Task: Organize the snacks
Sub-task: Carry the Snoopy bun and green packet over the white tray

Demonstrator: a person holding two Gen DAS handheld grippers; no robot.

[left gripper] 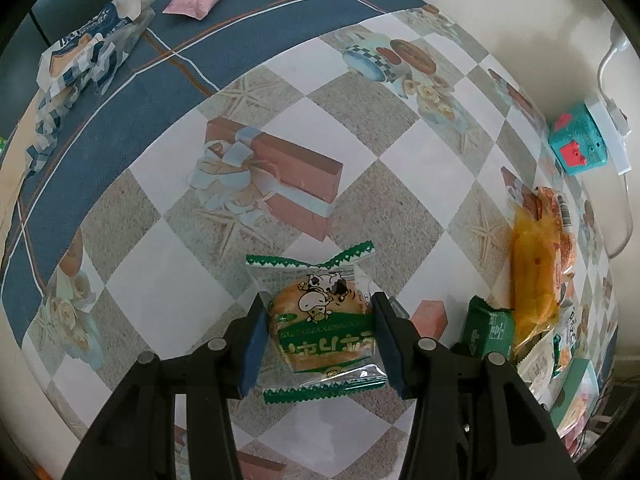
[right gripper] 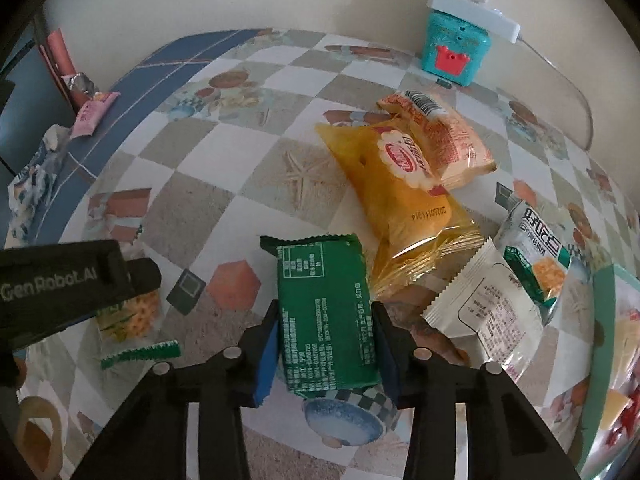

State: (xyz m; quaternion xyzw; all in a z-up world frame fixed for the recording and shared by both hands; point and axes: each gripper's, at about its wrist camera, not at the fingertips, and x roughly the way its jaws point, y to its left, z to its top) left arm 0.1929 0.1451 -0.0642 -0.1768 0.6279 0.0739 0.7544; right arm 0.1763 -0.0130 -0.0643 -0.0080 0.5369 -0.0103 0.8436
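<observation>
My left claw (left gripper: 318, 326) pinched the round bun packet (left gripper: 320, 320) by its sides, low over the worktop (left gripper: 420, 168). My right claw (right gripper: 326, 330) had its pads against the green wafer packet (right gripper: 326, 308), which lay between them on the worktop. I judged the slick film could slide out of either pinch, or the soft bun could crush. Just beyond the right claw lay a glossy yellow packet (right gripper: 392, 184) and a crinkled white sachet (right gripper: 488, 312), easy to snag.

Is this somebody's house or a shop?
Probably a house: a table with a patterned tablecloth against a plain wall, loose snack packets like the yellow packet lying about, and a small teal toy box beside a power strip.
</observation>
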